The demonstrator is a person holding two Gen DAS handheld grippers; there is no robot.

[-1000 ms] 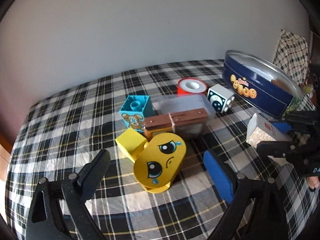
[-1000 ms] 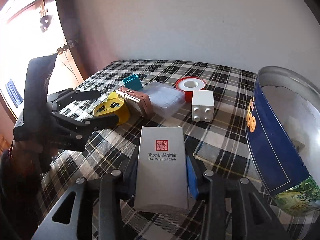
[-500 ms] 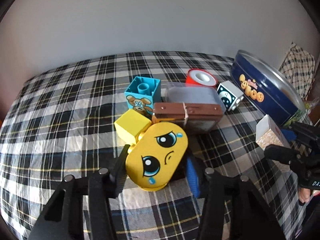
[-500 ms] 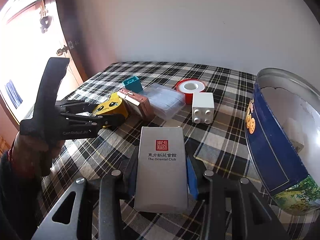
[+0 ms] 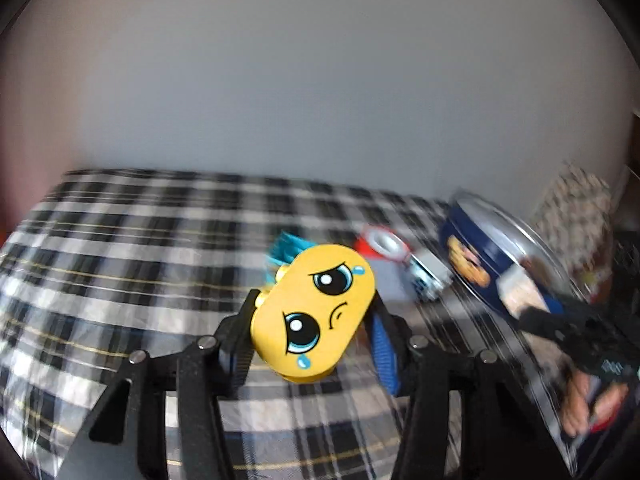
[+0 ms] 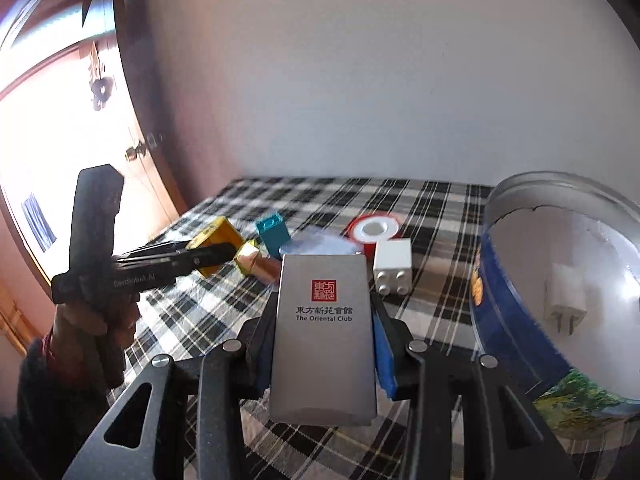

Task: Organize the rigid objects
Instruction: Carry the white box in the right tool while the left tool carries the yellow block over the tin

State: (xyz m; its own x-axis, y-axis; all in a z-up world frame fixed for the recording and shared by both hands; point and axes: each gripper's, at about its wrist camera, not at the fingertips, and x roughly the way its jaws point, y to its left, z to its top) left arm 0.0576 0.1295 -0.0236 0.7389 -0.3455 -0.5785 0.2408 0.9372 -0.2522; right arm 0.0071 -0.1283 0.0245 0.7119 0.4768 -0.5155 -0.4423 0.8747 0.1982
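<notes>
The left wrist view shows the left hand-held gripper (image 5: pixel 312 330) clamped on one yellow toy block (image 5: pixel 314 314) with a crying cartoon face, held clear above the plaid-covered table (image 5: pixel 120 264). The face shows only in this view; from the right wrist camera the same block appears as a plain yellow shape (image 6: pixel 216 246) at the tips of the left tool, with the person's hand (image 6: pixel 96 320) wrapped round its grip.

The right wrist view shows the right hand-held gripper (image 6: pixel 324 336) closed on one grey box (image 6: pixel 324 336) printed "The Oriental Club", its two sides pressed by the pads. In the left view that box is only a blur in front of the blue tin (image 5: pixel 476 268).

Only the right view looks into the tin (image 6: pixel 508 320): one small white plug-like piece (image 6: pixel 566 304) lies inside.

On the table, counted in the right view: one white brick (image 6: pixel 394 266), one red-and-white tape roll (image 6: pixel 374 230), one teal brick (image 6: pixel 273 235), one copper-coloured box (image 6: pixel 256 266), and one clear plastic case (image 6: pixel 320 244) between them. The brick, roll and case stand near one another, just left of the tin.
</notes>
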